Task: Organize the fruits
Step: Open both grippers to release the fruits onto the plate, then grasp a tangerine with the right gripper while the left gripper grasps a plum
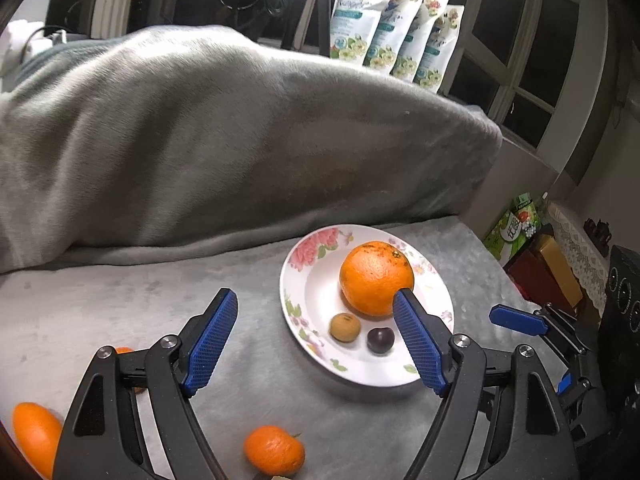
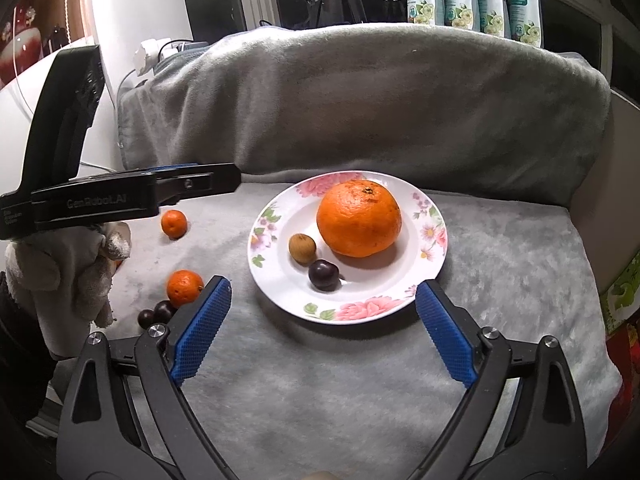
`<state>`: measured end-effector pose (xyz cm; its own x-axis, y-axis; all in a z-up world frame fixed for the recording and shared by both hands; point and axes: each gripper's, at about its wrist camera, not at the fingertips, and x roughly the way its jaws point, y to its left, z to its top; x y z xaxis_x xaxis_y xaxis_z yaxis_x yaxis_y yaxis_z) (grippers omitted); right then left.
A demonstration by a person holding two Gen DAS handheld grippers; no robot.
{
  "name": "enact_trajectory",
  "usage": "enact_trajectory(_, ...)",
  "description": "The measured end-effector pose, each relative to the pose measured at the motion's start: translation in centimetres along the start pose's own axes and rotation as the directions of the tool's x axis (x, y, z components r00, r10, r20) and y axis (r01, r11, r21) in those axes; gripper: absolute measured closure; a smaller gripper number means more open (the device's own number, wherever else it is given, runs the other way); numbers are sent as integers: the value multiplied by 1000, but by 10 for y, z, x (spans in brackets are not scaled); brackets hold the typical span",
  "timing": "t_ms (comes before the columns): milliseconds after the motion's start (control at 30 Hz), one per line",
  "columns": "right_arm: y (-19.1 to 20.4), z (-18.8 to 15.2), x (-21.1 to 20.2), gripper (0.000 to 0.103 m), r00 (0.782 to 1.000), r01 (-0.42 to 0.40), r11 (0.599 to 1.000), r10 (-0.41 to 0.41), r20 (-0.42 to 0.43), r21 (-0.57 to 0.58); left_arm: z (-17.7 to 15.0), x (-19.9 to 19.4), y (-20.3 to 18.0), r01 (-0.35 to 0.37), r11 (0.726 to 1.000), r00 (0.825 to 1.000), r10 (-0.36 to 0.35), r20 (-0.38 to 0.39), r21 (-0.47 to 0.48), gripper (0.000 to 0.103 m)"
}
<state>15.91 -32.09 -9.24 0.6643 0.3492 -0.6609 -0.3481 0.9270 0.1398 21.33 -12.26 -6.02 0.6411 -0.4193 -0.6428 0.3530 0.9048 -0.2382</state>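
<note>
Floral plate [image 2: 434, 216] sits mid-blanket on the grey blanket [image 2: 320, 380] holding a big orange [image 2: 359, 218], a brown longan-like fruit [image 2: 302, 247] and a dark plum [image 2: 323, 275]; two mandarins [image 2: 184, 288] and two more plums [image 2: 164, 310] lie loose at near left. Left gripper [image 1: 316, 340] and right gripper [image 2: 322, 332] both hang spread wide, empty. Risk, likely: round fruit rolls on the soft blanket when nudged, or a dropped fruit knocks the plate's small ones out.
</note>
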Motion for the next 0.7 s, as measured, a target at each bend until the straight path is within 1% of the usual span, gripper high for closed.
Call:
enact_trajectory(300,16,3,-7,8,998,-61,998,61,-2,14,-15,-39,18,-26,999,999,27,40,-22,23)
enact_trajectory(533,30,5,0,8,994,-112,993,112,-17,25,-42,-72,41,-68,996,996,72,55,-56,23)
enact_trajectory(700,37,7,8,8,985,-165,985,167,-35,49,-63,-86,52,-87,994,995,90,44,-70,23)
